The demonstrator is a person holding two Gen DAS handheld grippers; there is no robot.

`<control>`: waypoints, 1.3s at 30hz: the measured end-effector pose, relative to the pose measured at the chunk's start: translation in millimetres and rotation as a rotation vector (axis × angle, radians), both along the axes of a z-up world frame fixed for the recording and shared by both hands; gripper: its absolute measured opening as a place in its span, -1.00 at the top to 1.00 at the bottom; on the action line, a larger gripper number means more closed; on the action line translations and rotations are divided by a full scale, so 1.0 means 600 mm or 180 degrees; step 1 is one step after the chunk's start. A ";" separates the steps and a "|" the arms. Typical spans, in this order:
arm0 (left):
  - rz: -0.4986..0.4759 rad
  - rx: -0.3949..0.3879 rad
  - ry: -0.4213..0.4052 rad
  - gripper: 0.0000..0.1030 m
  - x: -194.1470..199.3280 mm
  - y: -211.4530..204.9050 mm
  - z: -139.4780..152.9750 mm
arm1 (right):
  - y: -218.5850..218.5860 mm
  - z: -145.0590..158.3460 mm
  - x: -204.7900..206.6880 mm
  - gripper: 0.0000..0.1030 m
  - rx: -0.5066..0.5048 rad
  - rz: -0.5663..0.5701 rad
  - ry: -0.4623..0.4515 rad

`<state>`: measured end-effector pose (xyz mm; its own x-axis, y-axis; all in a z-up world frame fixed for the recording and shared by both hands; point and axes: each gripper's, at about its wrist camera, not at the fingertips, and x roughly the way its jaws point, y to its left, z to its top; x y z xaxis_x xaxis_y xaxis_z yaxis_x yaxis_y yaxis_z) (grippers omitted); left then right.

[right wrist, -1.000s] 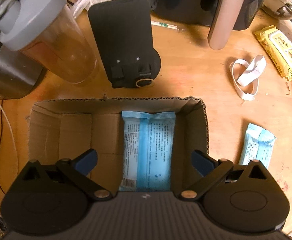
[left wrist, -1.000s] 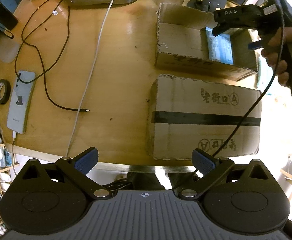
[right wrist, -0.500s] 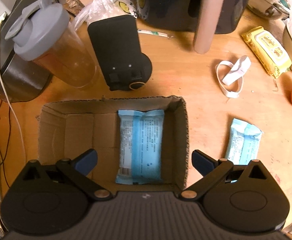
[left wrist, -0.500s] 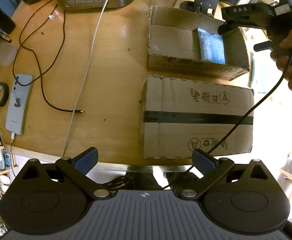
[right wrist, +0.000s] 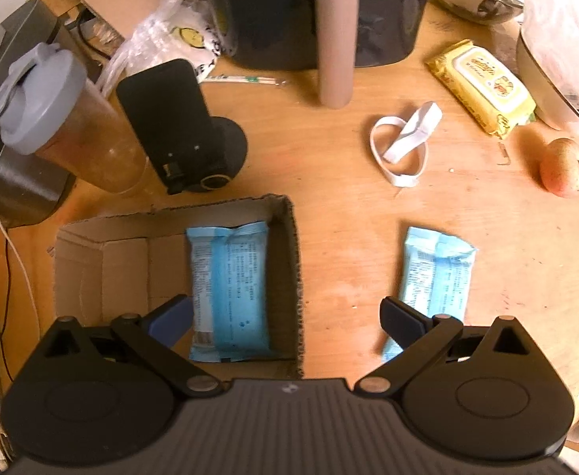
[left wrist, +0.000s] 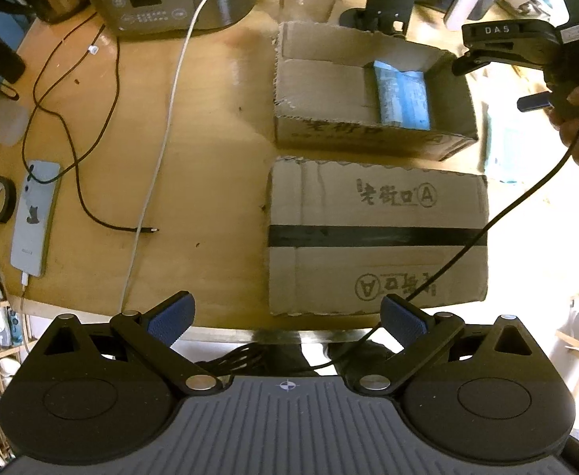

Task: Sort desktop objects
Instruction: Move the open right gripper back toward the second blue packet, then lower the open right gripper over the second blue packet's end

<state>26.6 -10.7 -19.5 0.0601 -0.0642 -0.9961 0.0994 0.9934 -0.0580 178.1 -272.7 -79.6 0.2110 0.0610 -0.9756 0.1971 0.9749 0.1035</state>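
Black hand-held gripper (left wrist: 287,318), blue finger pads (left wrist: 170,316).

An open, shallow cardboard box (right wrist: 103,261) sits on the wooden table (right wrist: 340,213), its torn corrugated rim facing up. One light-blue sealed packet (right wrist: 230,293) with small printed text lies flat inside, lengthwise against the box's right wall. A second, matching blue packet (right wrist: 435,277) lies flat on the table outside the box, near its right wall, slightly tilted. A closed cardboard box (left wrist: 376,237), sealed with black tape, rests just beside the open one.
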 end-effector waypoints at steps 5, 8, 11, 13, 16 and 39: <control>-0.0017 -0.0013 -0.0031 -1.00 0.003 -0.014 0.004 | -0.026 0.003 -0.004 -1.00 -0.0022 -0.0055 -0.0006; -0.0018 -0.0018 -0.0029 -1.00 0.003 -0.022 0.003 | -0.041 0.001 -0.007 -1.00 -0.0025 -0.0078 -0.0004; -0.0031 -0.0016 -0.0018 -1.00 0.003 -0.030 0.001 | -0.056 -0.002 -0.010 -1.00 -0.0037 -0.0107 0.0002; -0.0045 -0.0014 -0.0009 -1.00 0.002 -0.036 -0.001 | -0.065 -0.004 -0.012 -1.00 -0.0040 -0.0129 0.0007; -0.0067 -0.0013 -0.0001 -1.00 -0.002 -0.047 -0.003 | -0.077 -0.009 -0.014 -1.00 -0.0054 -0.0146 0.0015; -0.0076 0.0030 0.0010 -1.00 -0.009 -0.072 -0.003 | -0.143 -0.036 -0.023 -1.00 -0.0153 -0.0267 0.0077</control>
